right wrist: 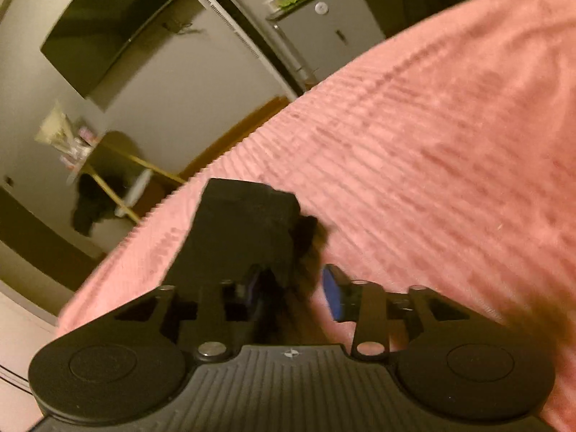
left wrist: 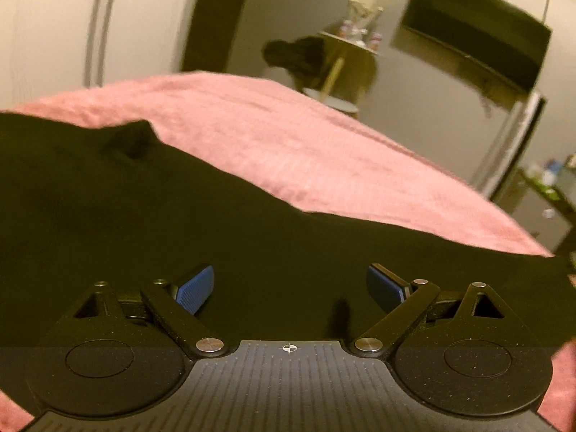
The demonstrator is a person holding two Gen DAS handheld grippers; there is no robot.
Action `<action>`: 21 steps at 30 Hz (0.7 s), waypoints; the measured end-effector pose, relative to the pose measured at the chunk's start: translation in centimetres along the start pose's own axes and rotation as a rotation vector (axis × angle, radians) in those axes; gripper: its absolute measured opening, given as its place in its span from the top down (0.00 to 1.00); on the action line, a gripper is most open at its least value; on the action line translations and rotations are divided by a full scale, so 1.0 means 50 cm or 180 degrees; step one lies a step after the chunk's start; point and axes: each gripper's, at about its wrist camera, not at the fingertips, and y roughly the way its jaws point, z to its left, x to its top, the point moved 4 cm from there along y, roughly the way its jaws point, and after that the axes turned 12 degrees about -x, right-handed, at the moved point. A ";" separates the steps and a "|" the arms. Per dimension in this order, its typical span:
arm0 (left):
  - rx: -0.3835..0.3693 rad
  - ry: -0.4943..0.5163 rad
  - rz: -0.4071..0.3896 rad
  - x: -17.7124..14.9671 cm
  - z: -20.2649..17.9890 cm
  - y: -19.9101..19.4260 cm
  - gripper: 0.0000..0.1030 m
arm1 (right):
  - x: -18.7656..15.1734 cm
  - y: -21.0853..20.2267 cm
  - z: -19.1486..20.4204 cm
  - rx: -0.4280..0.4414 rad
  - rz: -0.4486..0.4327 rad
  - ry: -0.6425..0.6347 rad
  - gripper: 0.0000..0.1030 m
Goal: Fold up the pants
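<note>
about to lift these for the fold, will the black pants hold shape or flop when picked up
Probably floppy: the black pants drape flat over the pink blanket with a soft raised wrinkle. They likely sag from wherever they are pinched, as the bit at the right gripper hangs limp. The ribbed blanket may drag on them when pushed.

Honestly can't read a single word, number or brand anywhere in either wrist view, too blurry.
</note>
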 end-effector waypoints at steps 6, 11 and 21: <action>-0.0115 0.0229 0.0316 -0.020 -0.017 0.032 0.01 | -0.008 0.026 0.024 0.0312 -0.0004 0.0018 0.51; -0.0073 0.0164 0.0247 -0.016 -0.012 0.030 0.01 | -0.004 0.029 0.038 0.0499 -0.0069 0.0011 0.87; -0.0136 -0.0029 0.0185 -0.009 0.004 0.017 0.01 | 0.001 0.029 0.039 0.0588 0.0036 0.0407 0.92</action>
